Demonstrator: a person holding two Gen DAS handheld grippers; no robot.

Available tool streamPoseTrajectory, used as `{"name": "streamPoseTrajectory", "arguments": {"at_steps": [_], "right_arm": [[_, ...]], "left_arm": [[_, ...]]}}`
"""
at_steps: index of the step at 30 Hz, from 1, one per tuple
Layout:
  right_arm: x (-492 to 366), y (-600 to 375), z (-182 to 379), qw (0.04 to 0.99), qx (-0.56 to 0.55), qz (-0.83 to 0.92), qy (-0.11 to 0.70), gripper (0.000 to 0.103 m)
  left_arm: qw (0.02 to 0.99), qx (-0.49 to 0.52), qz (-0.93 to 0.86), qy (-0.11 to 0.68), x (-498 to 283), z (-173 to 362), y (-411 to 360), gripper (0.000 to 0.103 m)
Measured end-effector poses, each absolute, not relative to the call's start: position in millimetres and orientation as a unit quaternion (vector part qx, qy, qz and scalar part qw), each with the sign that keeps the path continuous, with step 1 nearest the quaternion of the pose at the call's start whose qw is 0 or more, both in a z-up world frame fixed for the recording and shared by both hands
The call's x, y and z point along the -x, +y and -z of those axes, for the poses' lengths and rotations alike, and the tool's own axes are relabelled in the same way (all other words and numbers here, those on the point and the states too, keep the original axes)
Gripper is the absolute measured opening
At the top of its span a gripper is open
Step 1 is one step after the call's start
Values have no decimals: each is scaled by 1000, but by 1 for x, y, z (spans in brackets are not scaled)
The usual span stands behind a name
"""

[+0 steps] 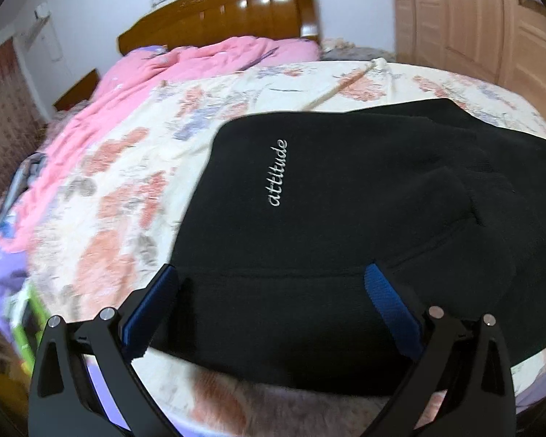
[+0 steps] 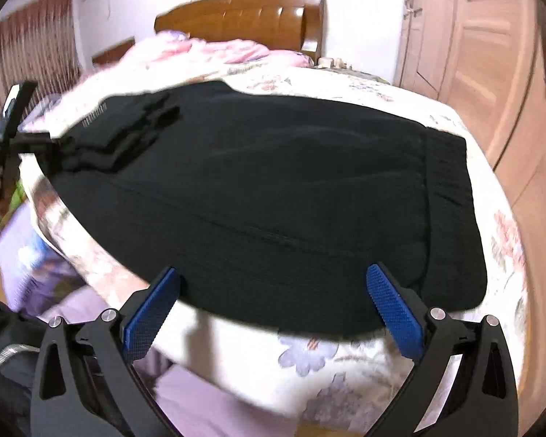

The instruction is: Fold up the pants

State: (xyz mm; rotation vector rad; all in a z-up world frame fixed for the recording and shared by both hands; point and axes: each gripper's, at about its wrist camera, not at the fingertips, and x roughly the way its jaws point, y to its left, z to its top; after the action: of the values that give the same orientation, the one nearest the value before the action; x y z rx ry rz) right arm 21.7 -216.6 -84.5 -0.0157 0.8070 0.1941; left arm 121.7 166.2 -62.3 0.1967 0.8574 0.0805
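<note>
While spread wide and empty, left gripper (image 1: 273, 276) and right gripper (image 2: 273, 278) low over black pants (image 2: 265, 196).

Each gripper was built of matte black angular arms, with two round silver screw heads on either side. The left gripper (image 1: 271, 306) carried dark blue pads (image 1: 391, 313) on its fingers' inner faces; the right gripper (image 2: 273, 309) bore brighter blue pads (image 2: 395, 313) with fine knurled texture.

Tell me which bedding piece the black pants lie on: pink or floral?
The cream floral bedspread. The black pants rest wholly on it; the pink quilt lies bunched by the headboard.
</note>
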Motion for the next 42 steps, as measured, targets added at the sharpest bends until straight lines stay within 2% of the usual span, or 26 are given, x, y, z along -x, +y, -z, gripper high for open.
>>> {"name": "streamPoseTrajectory", "arguments": {"at_steps": [3,7,11,13,15,17,19,23,26,30,32,34,37,42], "right_arm": [[-18,-236,89,915,-58,-121,381,99],[-15,-240,91,916,-81,-133,370,99],[-7,-242,91,917,-84,-140,364,99],[-5,-247,92,917,-102,-148,357,99],[-3,-250,92,915,-112,-152,356,99],[-2,-251,88,913,-116,-153,361,98],[-6,-255,76,910,-135,-162,358,98],[-39,-264,38,929,-98,-127,334,99],[-93,-270,29,919,-72,-123,368,99],[-173,-283,55,878,-48,-118,461,99],[-187,-290,69,865,-48,-121,485,99],[-183,-294,66,868,-60,-130,475,99],[-153,-301,44,891,-88,-120,428,98],[-55,-315,20,931,-158,-84,319,99]], "left_arm": [[917,-103,21,386,-105,37,136,101],[907,-114,134,383,-103,26,72,101],[887,-145,173,403,-119,44,24,101],[870,-165,171,433,-131,73,7,101],[877,-220,153,400,-125,85,-2,102],[878,-220,154,397,-121,84,-2,101],[874,-198,168,412,-123,69,-1,101],[887,-189,214,362,-130,18,-25,101],[875,-218,229,368,-162,11,-66,101],[835,-257,182,452,-225,65,-100,101],[838,-211,186,468,-238,75,-93,102],[830,-173,193,495,-248,81,-87,102],[835,-167,186,489,-238,81,-78,101],[896,-152,185,375,-162,26,-48,101]]}}
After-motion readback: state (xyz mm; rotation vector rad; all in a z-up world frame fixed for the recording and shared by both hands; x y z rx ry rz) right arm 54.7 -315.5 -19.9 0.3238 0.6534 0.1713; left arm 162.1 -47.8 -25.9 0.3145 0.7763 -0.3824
